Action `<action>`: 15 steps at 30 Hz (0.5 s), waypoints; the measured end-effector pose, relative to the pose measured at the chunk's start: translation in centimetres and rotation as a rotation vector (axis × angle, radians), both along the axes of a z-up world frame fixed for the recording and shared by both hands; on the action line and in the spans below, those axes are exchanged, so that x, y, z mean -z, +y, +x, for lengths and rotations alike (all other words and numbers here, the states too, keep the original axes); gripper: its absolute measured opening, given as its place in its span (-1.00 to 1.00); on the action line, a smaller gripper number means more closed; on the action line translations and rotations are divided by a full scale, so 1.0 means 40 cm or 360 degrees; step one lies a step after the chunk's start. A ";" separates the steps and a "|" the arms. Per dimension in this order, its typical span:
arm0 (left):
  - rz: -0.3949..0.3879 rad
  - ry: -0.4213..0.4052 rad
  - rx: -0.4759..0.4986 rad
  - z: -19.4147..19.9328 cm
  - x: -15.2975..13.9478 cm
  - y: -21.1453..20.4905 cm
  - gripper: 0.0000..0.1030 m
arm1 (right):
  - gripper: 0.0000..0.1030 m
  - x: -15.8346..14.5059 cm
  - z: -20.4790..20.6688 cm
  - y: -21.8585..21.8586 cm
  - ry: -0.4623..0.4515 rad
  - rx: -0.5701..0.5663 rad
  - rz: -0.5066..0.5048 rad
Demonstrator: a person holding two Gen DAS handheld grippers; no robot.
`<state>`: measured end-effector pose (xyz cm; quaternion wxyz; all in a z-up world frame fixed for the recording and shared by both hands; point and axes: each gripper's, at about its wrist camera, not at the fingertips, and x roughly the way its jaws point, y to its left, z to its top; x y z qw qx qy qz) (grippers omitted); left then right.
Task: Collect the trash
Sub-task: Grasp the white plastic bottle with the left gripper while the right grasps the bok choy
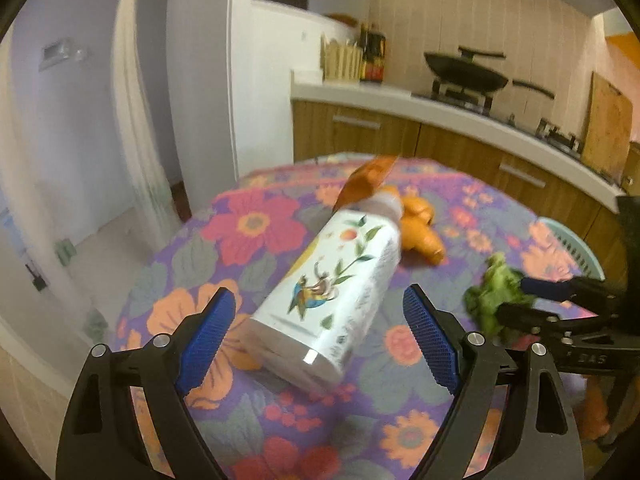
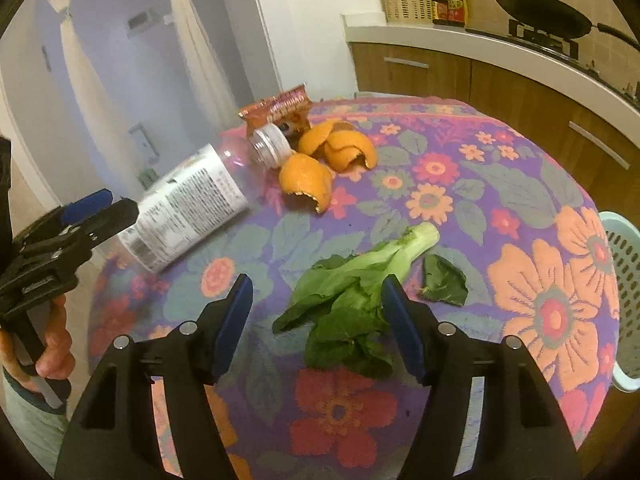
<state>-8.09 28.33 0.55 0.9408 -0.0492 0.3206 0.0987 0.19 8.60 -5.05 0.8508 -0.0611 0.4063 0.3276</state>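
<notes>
An empty plastic bottle [image 1: 332,292] with a flowered label lies on its side on the floral tablecloth; it also shows in the right wrist view [image 2: 192,204]. My left gripper [image 1: 320,332] is open, its jaws on either side of the bottle's base. Orange peels [image 2: 328,160] and an orange snack wrapper [image 2: 280,108] lie beyond the bottle's neck. A leafy green stalk [image 2: 360,284] lies with a loose leaf [image 2: 446,280] beside it. My right gripper [image 2: 316,320] is open, its jaws on either side of the greens.
A pale green plastic basket [image 2: 624,280] stands off the table's right edge. A kitchen counter [image 1: 460,112] with a wok, bottles and a cutting board runs behind the table. The table edge [image 2: 100,280] drops off at the left.
</notes>
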 end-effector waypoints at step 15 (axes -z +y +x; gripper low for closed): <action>0.0055 0.0207 0.0002 0.042 0.031 -0.068 0.22 | -0.22 0.018 0.056 -0.112 0.0132 0.0048 0.0032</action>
